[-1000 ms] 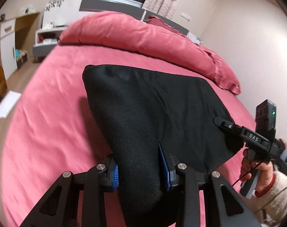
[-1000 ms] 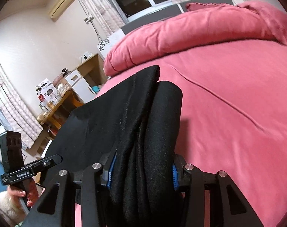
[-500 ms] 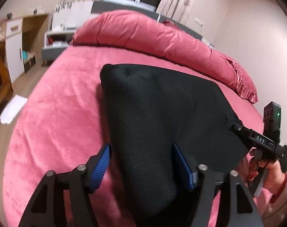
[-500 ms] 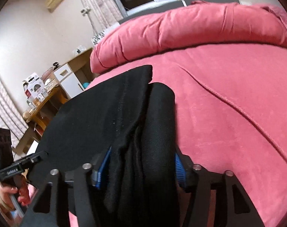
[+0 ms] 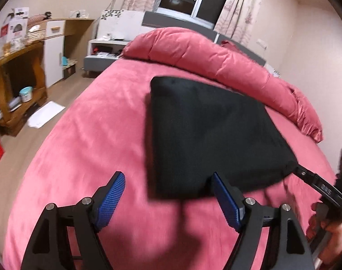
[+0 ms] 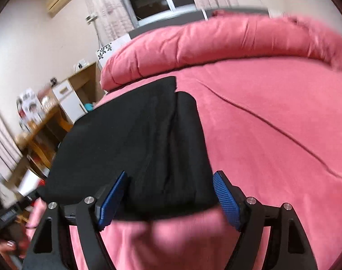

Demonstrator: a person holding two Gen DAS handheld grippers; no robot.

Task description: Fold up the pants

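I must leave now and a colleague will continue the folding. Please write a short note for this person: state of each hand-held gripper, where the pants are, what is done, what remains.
Left hand-held gripper: open, its jaws have just been opening; nothing between them, the pants edge lies just ahead.
Right hand-held gripper: open, jaws just opening; the near edge of the pants sits between the pads, not pressed.
Pants: black, folded into a compact stack, lying on the pink bed.
Done: fold laid down and released.
Left: draw both grippers back; tidy the layered right edge if needed.

One pants [image 5: 207,135] — two tongs [image 5: 168,193]
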